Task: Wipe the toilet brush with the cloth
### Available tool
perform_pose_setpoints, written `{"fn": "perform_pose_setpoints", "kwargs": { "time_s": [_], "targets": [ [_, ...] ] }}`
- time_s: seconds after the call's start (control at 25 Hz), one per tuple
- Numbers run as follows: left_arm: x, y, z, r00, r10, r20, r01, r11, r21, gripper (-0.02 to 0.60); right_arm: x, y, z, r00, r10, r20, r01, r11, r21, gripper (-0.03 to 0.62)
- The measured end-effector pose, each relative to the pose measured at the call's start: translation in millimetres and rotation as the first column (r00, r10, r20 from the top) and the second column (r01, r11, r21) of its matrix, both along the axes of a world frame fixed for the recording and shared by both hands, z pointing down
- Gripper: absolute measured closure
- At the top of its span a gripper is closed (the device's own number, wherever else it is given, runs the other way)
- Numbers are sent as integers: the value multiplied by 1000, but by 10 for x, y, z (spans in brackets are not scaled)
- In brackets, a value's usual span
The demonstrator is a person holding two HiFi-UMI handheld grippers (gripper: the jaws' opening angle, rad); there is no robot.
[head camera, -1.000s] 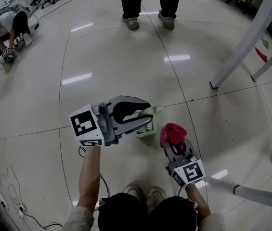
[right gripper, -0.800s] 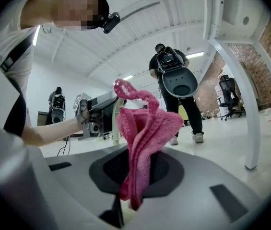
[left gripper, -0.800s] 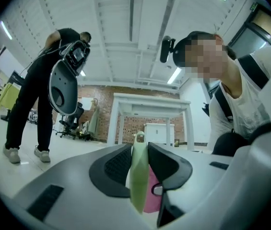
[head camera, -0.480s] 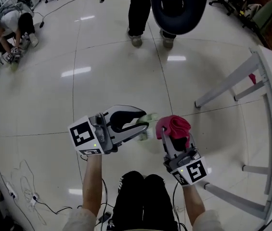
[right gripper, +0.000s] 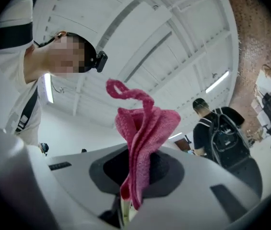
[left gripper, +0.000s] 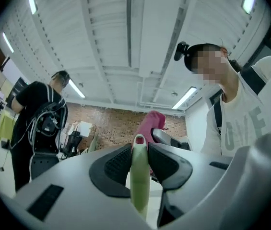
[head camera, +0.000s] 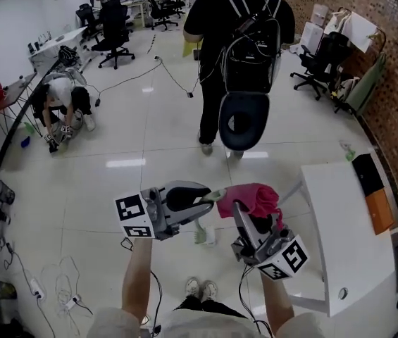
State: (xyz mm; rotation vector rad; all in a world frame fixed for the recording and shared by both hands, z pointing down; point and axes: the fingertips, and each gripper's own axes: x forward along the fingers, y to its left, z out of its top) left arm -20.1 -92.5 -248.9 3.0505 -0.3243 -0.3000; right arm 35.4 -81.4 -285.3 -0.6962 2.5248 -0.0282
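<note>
Fingers of left gripper [head camera: 211,196] clamp toilet brush [left gripper: 139,190], right gripper [head camera: 244,215] fingers pinch cloth [head camera: 252,197]; white table [head camera: 339,248] at right, person [head camera: 244,41] ahead.

Fuzzy cloth [right gripper: 145,128], smooth plastic toilet brush [left gripper: 139,186], glossy floor [head camera: 149,139]

glossy white floor [head camera: 100,189] shining under the lamps — brick wall [head camera: 396,69] on the right, white table [head camera: 339,217] close by, office chairs [head camera: 116,21] far back.
</note>
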Motion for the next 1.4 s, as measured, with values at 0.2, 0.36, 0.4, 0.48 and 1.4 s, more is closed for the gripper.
{"fn": "perform_pose_setpoints", "kwargs": {
  "time_s": [0.2,0.36,0.4,0.48,1.4],
  "targets": [
    [51,248,-491,996,-56,62,48,990,131,466,41,260,-333,988,-56,146,51,998,37,563],
    [-105,369,-446,996,-60,69,51,992,116,466,-101,377,-170,968,-42,248,52,998,-35,563],
    [-121,382,-431,996,-58,68,50,993,109,466,-118,393,-152,966,-33,255,45,998,-43,563],
    [-160,389,-424,997,-60,57,54,994,99,466,-90,384,-154,962,0,275,17,998,-60,563],
    [-108,546,-817,995,-104,2,102,984,147,468,-990,385,1249,977,-212,-31,190,926,-327,563]
  ]
}}
